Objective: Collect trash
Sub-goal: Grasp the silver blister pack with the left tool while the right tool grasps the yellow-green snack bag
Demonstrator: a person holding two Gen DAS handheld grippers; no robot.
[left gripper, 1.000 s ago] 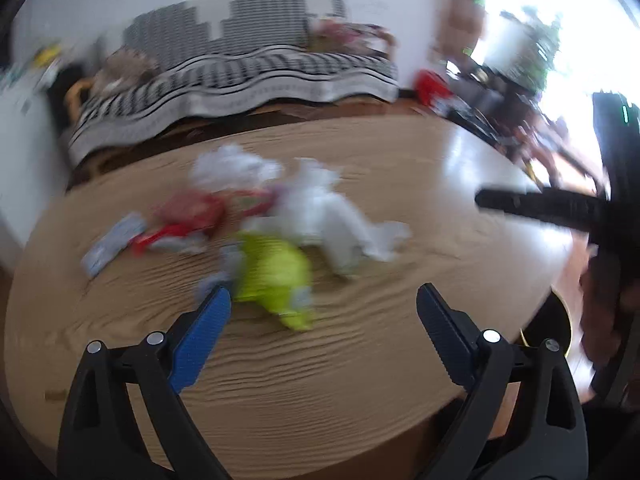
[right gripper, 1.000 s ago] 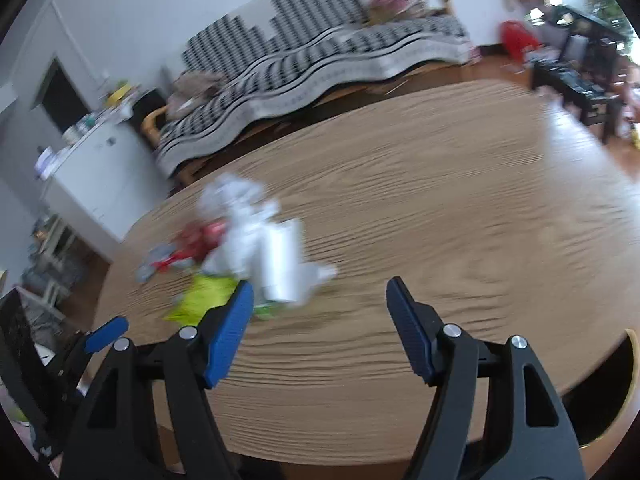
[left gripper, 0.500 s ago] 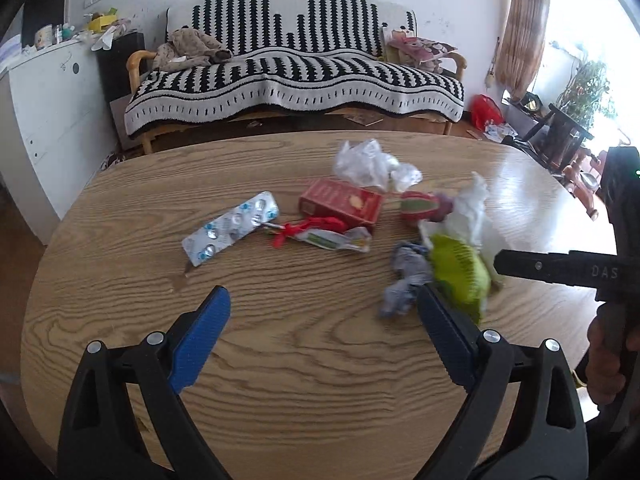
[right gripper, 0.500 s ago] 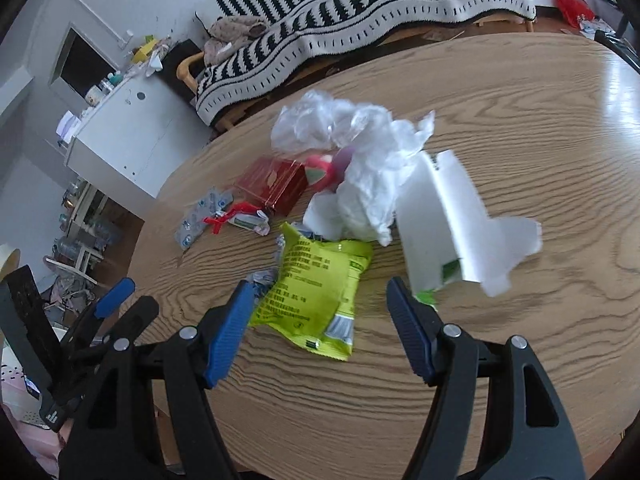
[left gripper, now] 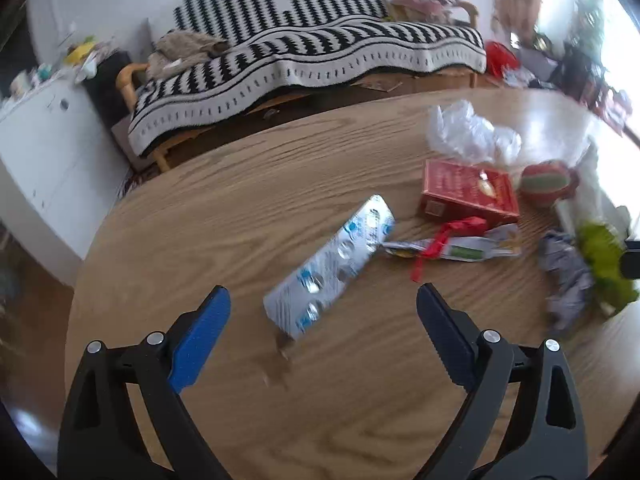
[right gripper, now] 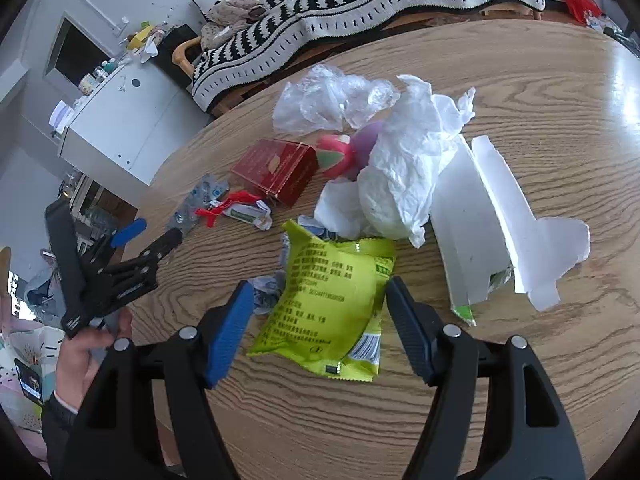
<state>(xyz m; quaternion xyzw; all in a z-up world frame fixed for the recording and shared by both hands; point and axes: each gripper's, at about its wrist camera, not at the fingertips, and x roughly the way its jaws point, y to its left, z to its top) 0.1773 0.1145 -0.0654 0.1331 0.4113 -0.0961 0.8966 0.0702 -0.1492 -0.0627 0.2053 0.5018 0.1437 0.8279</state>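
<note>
Right gripper [right gripper: 320,312] fingers spread wide, empty, straddling the green snack packet [right gripper: 328,304] on the surface for pickup; left gripper [left gripper: 322,316] likewise open over the blister pack [left gripper: 332,268], at its 12 o'clock

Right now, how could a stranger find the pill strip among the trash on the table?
On the wooden table, look at the trash pile's end nearest the white cabinet. The pill strip lies beside the red box, flat and silvery with blue print, the only foil piece.
</note>
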